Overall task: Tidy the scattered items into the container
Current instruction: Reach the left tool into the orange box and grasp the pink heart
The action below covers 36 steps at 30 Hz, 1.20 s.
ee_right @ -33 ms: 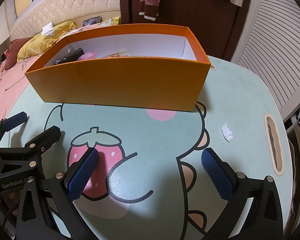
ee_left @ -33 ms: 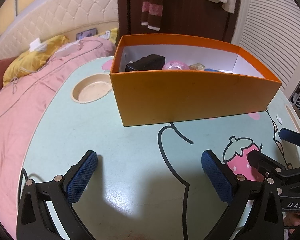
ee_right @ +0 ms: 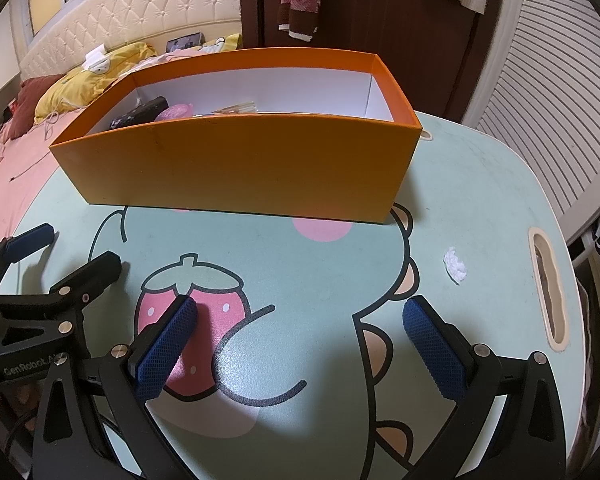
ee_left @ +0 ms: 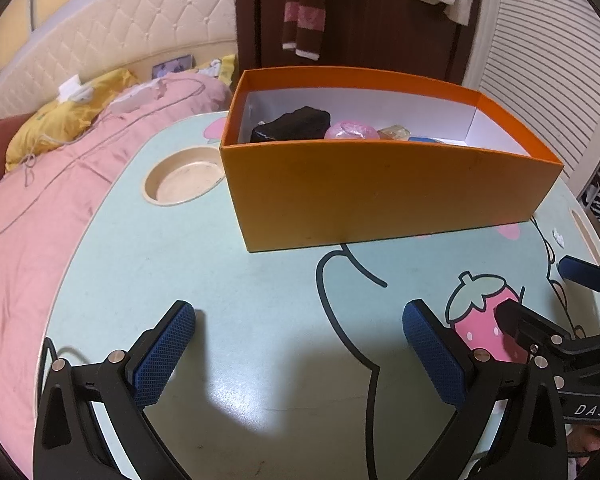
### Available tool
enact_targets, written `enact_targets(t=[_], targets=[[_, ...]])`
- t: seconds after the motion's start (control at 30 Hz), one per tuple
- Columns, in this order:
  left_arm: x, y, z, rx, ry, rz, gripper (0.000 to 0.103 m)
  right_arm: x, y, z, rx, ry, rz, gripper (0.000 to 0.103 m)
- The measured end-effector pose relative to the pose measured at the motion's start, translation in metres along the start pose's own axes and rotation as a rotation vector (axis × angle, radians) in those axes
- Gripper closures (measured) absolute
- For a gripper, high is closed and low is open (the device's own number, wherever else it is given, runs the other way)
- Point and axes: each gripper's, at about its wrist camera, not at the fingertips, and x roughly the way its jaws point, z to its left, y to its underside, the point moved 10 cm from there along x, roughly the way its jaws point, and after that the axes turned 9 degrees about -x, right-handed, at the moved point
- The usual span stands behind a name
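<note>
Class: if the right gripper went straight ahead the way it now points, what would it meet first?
Probably the near wall of the orange box. The right gripper is open and empty over bare table, nothing between it and the box, though depth is uncertain.

One orange box [ee_left: 380,196]; one white paper scrap [ee_right: 455,266]; two grippers; one table [ee_left: 240,280].

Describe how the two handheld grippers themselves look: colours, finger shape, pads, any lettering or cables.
Both the left gripper and the right gripper share one build: matte black angular frames with silver rivets and two splayed fingers faced with dark blue cross-hatched pads. White lettering reads "DAS" on the right gripper's body in the left view, and "GenRobot.A..." on the left gripper's in the right view. A thin black cable loops beside the left gripper.
</note>
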Motion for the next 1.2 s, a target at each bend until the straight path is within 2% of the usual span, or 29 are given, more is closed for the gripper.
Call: enact_targets(t=[0.1,0.17,0.2,0.27,0.3,0.33,0.37,0.4,0.47,0.53,0.57,0.6,0.67,0.73,0.87,0.9,0.97,1.03,1.07,1.13,1.2], targets=[[0.001,-0.009,0.015,-0.001,0.029,0.017,0.001,-0.01,-0.007,-0.004,0.028,-0.043,-0.063,0.001],[-0.029,-0.015,0.027,-0.023,0.078,-0.113,0.001,-0.018,-0.011,-0.006,0.046,-0.071,-0.105,0.004],[-0.041,-0.023,0.032,-0.022,0.08,-0.158,0.001,-0.021,-0.013,-0.008,0.056,-0.085,-0.127,0.004],[-0.058,-0.054,0.028,-0.005,0.11,-0.202,0.001,-0.028,-0.019,-0.01,0.071,-0.113,-0.165,0.015],[-0.067,-0.07,0.025,0.005,0.128,-0.223,0.002,-0.03,-0.029,-0.01,0.067,-0.127,-0.173,0.018],[-0.075,-0.086,0.022,0.014,0.145,-0.244,0.006,-0.035,-0.035,-0.012,0.064,-0.146,-0.188,0.026],[-0.079,-0.098,0.016,0.031,0.159,-0.242,0.02,-0.041,-0.039,-0.015,0.06,-0.171,-0.196,0.036],[-0.082,-0.111,0.01,0.05,0.173,-0.236,0.029,-0.046,-0.042,-0.017,0.056,-0.195,-0.205,0.041],[-0.065,-0.124,0.0,0.1,0.187,-0.178,0.033,-0.049,-0.041,-0.013,0.061,-0.239,-0.227,0.05],[-0.047,-0.13,-0.014,0.154,0.199,-0.105,0.053,-0.048,-0.044,-0.01,0.075,-0.275,-0.243,0.052],[-0.036,-0.13,-0.021,0.169,0.213,-0.05,0.071,-0.05,-0.047,-0.012,0.078,-0.286,-0.245,0.052],[-0.025,-0.129,-0.029,0.181,0.228,0.009,0.076,-0.052,-0.048,-0.01,0.082,-0.294,-0.251,0.052],[0.003,-0.121,-0.039,0.177,0.217,0.106,0.077,-0.046,-0.04,-0.009,0.093,-0.313,-0.271,0.052],[0.025,-0.103,-0.047,0.179,0.206,0.142,0.077,-0.044,-0.041,-0.011,0.11,-0.336,-0.273,0.052],[0.042,-0.101,-0.048,0.182,0.117,0.125,0.076,-0.044,-0.042,-0.014,0.124,-0.363,-0.288,0.052],[0.045,-0.1,-0.046,0.185,0.09,0.123,0.071,-0.045,-0.043,-0.015,0.125,-0.367,-0.294,0.052],[0.05,-0.092,-0.043,0.183,0.067,0.145,0.065,-0.045,-0.043,-0.016,0.13,-0.374,-0.3,0.052],[0.055,-0.081,-0.042,0.196,0.048,0.191,0.064,-0.044,-0.044,-0.017,0.137,-0.382,-0.304,0.052],[0.056,-0.081,-0.044,0.198,0.044,0.208,0.066,-0.043,-0.045,-0.018,0.142,-0.385,-0.305,0.052],[0.052,-0.086,-0.046,0.176,0.05,0.211,0.085,-0.041,-0.044,-0.018,0.155,-0.387,-0.305,0.052],[0.054,-0.099,-0.055,0.175,0.056,0.224,0.085,-0.039,-0.046,-0.022,0.171,-0.393,-0.299,0.052]])
